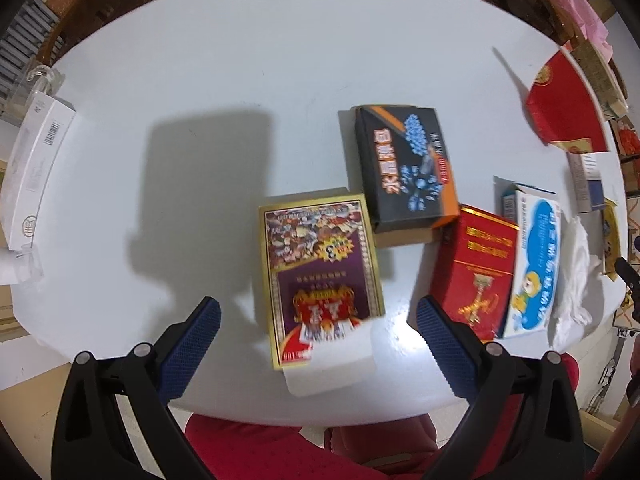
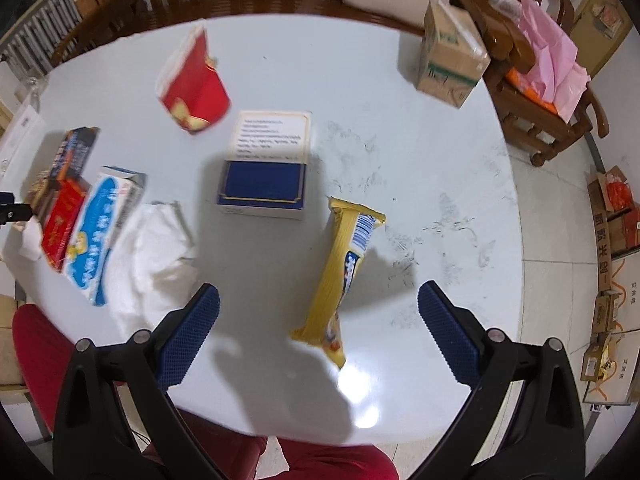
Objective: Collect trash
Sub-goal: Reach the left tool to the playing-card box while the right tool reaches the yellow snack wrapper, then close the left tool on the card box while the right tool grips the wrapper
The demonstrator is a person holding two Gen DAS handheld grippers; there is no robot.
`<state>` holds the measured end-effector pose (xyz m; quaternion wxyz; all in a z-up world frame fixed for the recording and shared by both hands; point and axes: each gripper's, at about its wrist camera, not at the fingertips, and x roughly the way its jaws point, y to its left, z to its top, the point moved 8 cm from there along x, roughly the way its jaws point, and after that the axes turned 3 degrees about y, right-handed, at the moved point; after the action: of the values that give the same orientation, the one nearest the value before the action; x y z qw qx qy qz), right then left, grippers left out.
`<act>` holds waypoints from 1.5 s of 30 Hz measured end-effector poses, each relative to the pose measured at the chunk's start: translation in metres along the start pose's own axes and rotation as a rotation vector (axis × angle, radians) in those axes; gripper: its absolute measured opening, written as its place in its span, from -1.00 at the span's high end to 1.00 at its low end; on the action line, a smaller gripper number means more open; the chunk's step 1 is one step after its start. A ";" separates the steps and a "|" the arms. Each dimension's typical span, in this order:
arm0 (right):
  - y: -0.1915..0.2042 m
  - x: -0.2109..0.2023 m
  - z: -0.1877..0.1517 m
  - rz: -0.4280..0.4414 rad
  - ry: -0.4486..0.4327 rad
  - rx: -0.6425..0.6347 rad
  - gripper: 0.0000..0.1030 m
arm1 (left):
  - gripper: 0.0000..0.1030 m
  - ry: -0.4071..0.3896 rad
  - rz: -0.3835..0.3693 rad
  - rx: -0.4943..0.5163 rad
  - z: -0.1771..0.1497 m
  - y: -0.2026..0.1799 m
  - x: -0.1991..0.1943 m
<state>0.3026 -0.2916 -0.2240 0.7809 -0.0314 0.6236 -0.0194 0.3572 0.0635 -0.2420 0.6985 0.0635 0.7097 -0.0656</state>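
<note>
My left gripper [image 1: 318, 320] is open above the near table edge, with a purple and gold card box [image 1: 320, 264] lying between its fingers. Behind it lie a black box [image 1: 408, 168], a red carton [image 1: 476, 268] and a blue and white box [image 1: 534, 264]. My right gripper [image 2: 318, 312] is open too, hovering over a yellow snack wrapper [image 2: 344, 268]. Further back in the right wrist view are a blue and white box with its lid up [image 2: 266, 168], a crumpled white tissue [image 2: 156, 248], a red paper cup [image 2: 196, 88] on its side and a cardboard carton [image 2: 450, 56].
The round pale table [image 1: 240, 80] holds a long white box [image 1: 32, 168] at its left edge. Wooden chairs [image 2: 532, 92] ring the far side, one with pink bags. Cardboard boxes [image 2: 612, 240] stand on the floor at right. A person's red clothing [image 1: 300, 452] shows below the table edge.
</note>
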 end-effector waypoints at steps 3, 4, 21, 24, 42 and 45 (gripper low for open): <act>-0.005 0.015 0.002 0.002 0.023 0.017 -0.89 | -0.86 0.019 -0.010 -0.017 0.004 0.004 0.009; -0.007 0.018 0.002 0.000 0.028 0.021 -0.89 | -0.86 0.023 -0.015 -0.019 0.005 0.005 0.011; -0.023 0.042 0.013 0.007 0.047 0.022 -0.15 | -0.46 0.038 0.002 -0.013 0.028 0.024 0.022; -0.017 0.039 0.017 0.019 0.049 0.012 0.18 | -0.23 0.034 0.006 -0.015 0.035 0.025 0.017; -0.010 0.021 0.005 -0.033 0.017 0.014 0.77 | -0.13 -0.032 -0.022 -0.091 0.021 0.045 0.009; -0.007 0.010 0.003 -0.038 -0.003 0.014 0.77 | -0.13 -0.061 -0.023 -0.089 0.018 0.045 -0.003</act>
<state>0.3081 -0.2990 -0.2323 0.7816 -0.0375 0.6215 -0.0385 0.3826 0.1043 -0.2395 0.7212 0.0223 0.6910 -0.0437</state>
